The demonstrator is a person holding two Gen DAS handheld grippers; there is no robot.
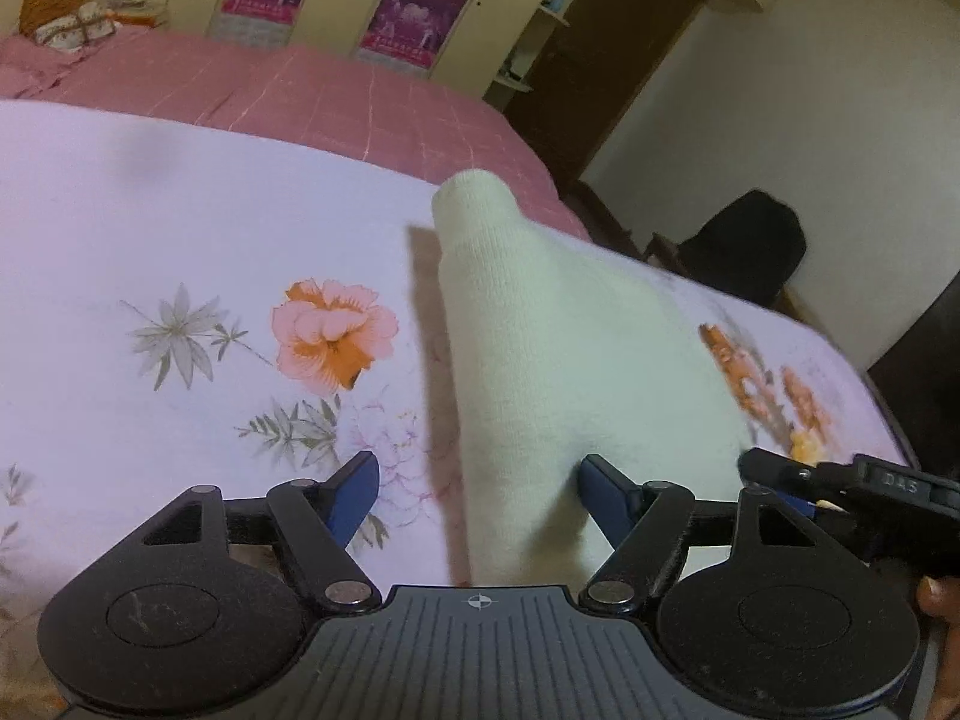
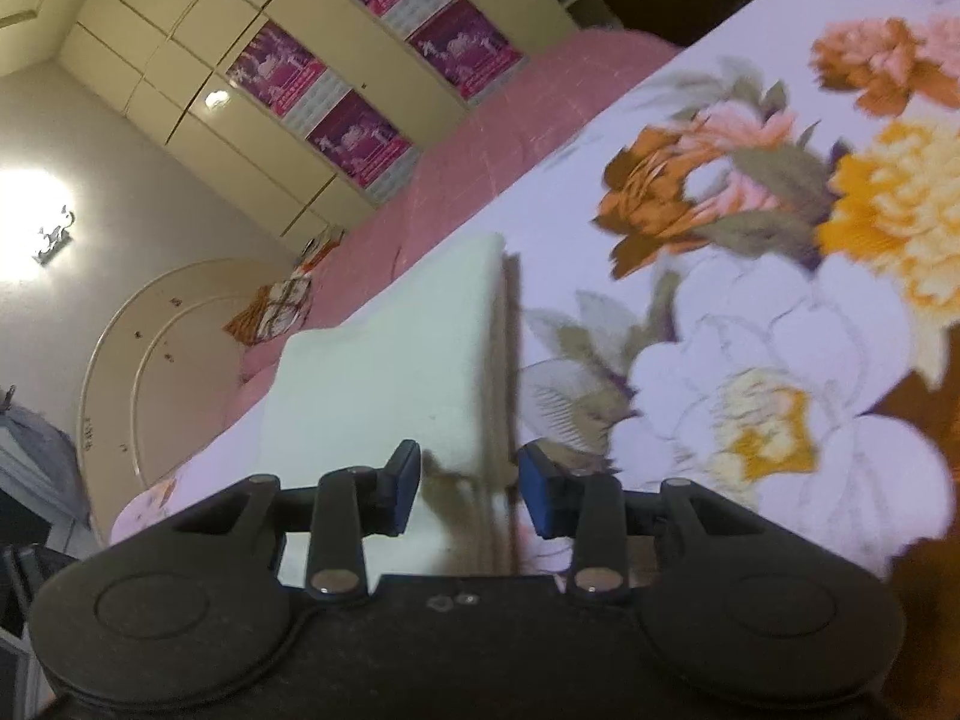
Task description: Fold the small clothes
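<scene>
A cream knitted garment (image 1: 564, 354) lies on the flowered sheet (image 1: 180, 240); a narrow cuffed end points away from me. My left gripper (image 1: 480, 480) is open, its blue pads on either side of the garment's near edge. The right gripper's tip (image 1: 774, 471) shows at the far right, close to the garment's right edge. In the right wrist view the same garment (image 2: 390, 360) lies ahead with a straight edge on its right. My right gripper (image 2: 468, 486) is open, with that edge between its pads, not clamped.
The sheet covers a bed with a pink quilt (image 1: 300, 90) beyond it. Cabinets with purple posters (image 1: 414, 18) stand behind. A dark chair (image 1: 744, 252) and a dark doorway are at the right. The sheet's edge (image 2: 900, 384) drops off at the right.
</scene>
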